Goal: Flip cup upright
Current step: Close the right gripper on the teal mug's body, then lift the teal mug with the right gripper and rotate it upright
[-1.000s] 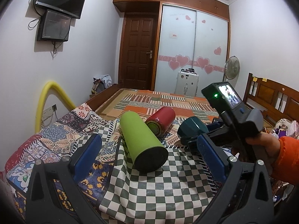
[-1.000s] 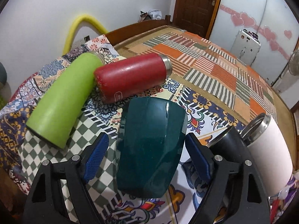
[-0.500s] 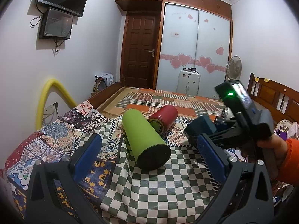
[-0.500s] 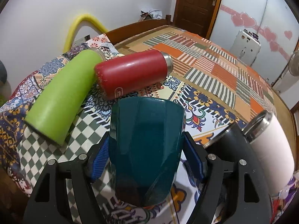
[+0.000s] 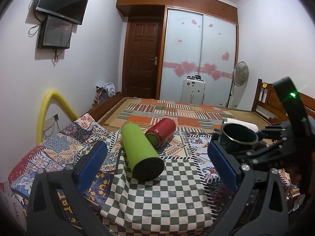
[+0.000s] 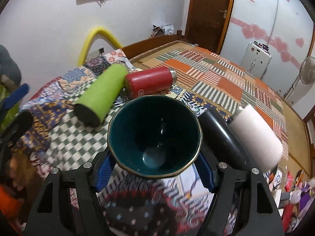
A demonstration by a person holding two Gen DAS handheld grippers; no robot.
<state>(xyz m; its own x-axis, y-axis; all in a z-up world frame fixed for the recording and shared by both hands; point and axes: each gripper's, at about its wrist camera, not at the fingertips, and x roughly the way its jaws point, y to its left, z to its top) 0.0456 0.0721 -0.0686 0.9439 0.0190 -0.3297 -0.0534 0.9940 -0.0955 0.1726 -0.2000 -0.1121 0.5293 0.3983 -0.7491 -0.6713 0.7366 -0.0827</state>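
My right gripper (image 6: pixel 155 174) is shut on a dark teal cup (image 6: pixel 154 135), held above the bed with its gold-rimmed mouth turned up toward the camera. In the left wrist view the same cup (image 5: pixel 238 138) shows at the right, mouth up, in the right gripper (image 5: pixel 275 147). My left gripper (image 5: pixel 159 167) is open and empty, low over the checkered cloth (image 5: pixel 161 192), with the lying green cup between its fingers' line of sight.
A green cup (image 5: pixel 140 153) and a red flask (image 5: pixel 161 129) lie on their sides on the bed. A black cup (image 6: pixel 222 135) and a white cup (image 6: pixel 256 135) lie to the right of the teal cup. A wooden headboard (image 5: pixel 269 102) stands at the far right.
My right gripper closed on the teal cup, lifted it and turned it from mouth-down to mouth-up. My left gripper stayed open and pulled back a little.
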